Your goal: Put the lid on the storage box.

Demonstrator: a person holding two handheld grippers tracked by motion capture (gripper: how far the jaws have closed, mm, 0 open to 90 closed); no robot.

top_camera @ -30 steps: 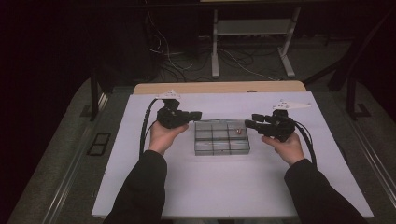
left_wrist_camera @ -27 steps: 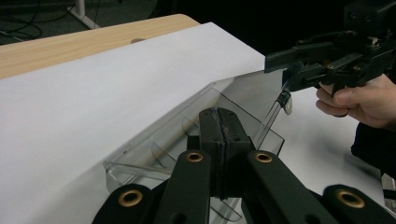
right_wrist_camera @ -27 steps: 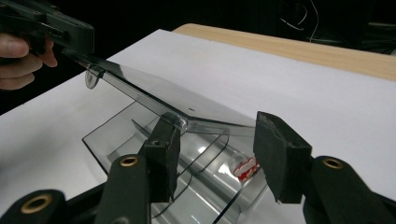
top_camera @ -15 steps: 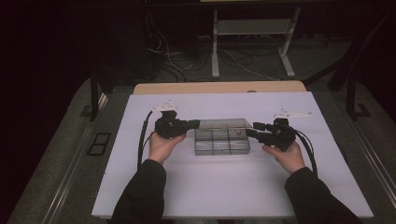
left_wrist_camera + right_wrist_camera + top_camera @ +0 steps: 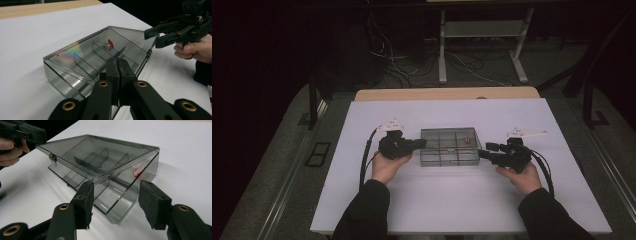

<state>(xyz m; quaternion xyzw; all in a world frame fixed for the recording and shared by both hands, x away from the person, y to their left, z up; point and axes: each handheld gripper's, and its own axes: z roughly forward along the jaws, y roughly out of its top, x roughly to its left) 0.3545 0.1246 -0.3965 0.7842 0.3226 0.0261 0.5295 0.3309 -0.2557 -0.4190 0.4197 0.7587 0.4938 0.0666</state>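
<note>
With the left hand-held gripper (image 5: 117, 65) closed empty against the clear box (image 5: 449, 146) and the right hand-held gripper (image 5: 115, 203) open just before its corner, an uneven push could skid the box across the tabletop (image 5: 462, 200).

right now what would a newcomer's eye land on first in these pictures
The smoky clear compartment box at the middle of the white table, with a small red piece in one of its compartments. The person's two black tongs flank it: the left tongs, jaws shut, at its left end, and the right tongs, jaws apart, at its right end. Behind the table the room is dark, with cables on the floor.
</note>
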